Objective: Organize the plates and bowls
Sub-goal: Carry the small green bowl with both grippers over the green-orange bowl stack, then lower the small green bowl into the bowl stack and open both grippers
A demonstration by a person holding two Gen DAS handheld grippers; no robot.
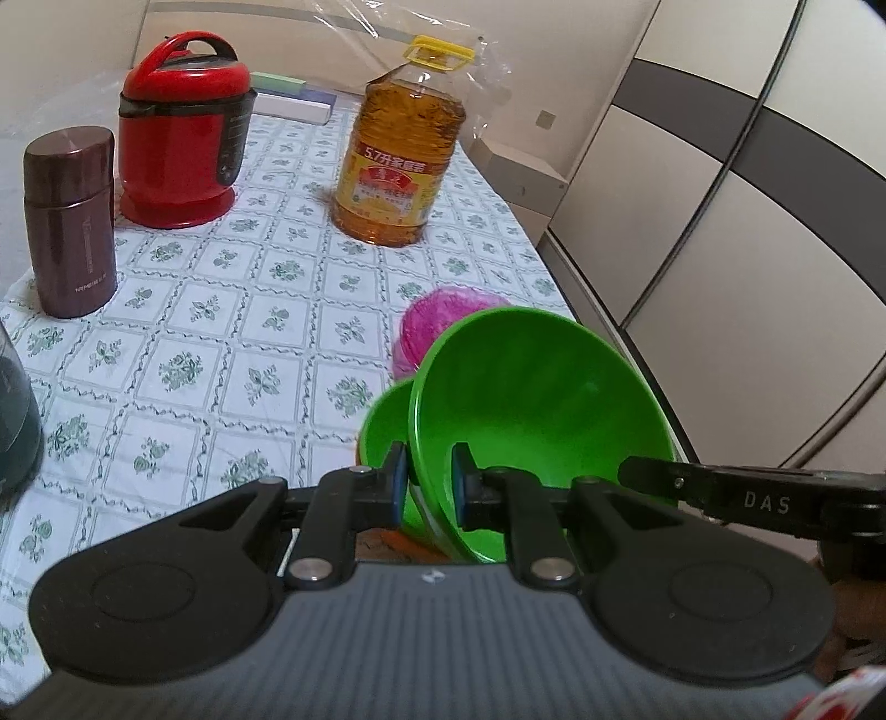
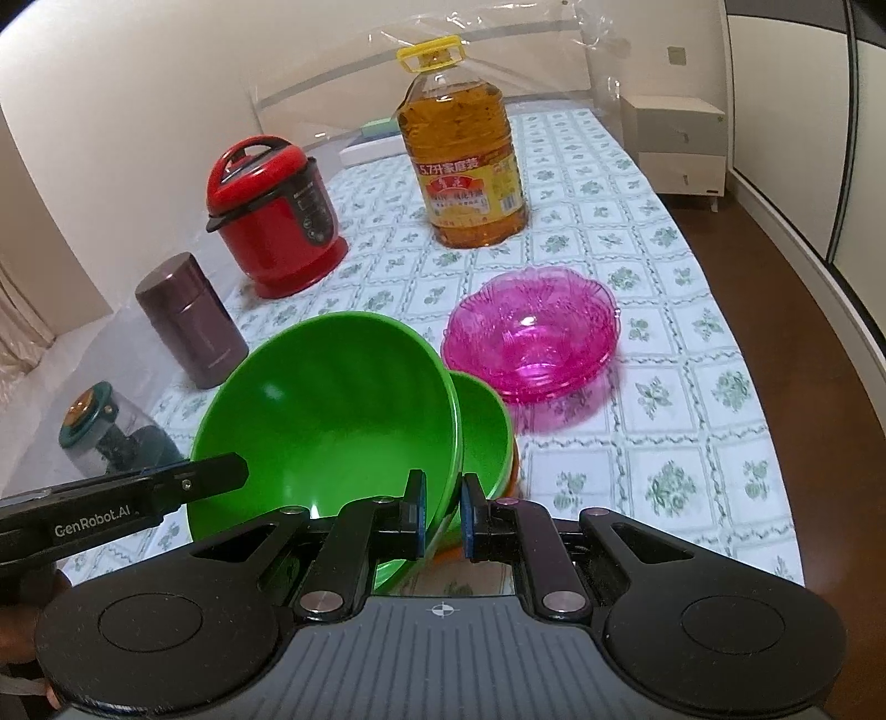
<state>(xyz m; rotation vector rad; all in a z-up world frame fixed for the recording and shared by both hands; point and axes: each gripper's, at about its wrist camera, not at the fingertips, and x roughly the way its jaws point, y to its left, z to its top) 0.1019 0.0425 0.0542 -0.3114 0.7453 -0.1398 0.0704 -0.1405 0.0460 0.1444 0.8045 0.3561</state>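
Green large bowl [image 1: 531, 399] rim clamped by both grippers' fingers, left gripper [image 1: 429, 487] marked "DAS", right gripper [image 2: 443, 509] "GenRobot.AI", oil bottle [image 2: 465, 160] "5.7".

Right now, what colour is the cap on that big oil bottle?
Yellow. The cap on the oil bottle shows best in the right wrist view.

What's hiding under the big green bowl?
Under the big green bowl sits a smaller green bowl, and an orange edge peeks out below that. What the orange thing is stays covered. Both grippers pinch the big bowl's rim.
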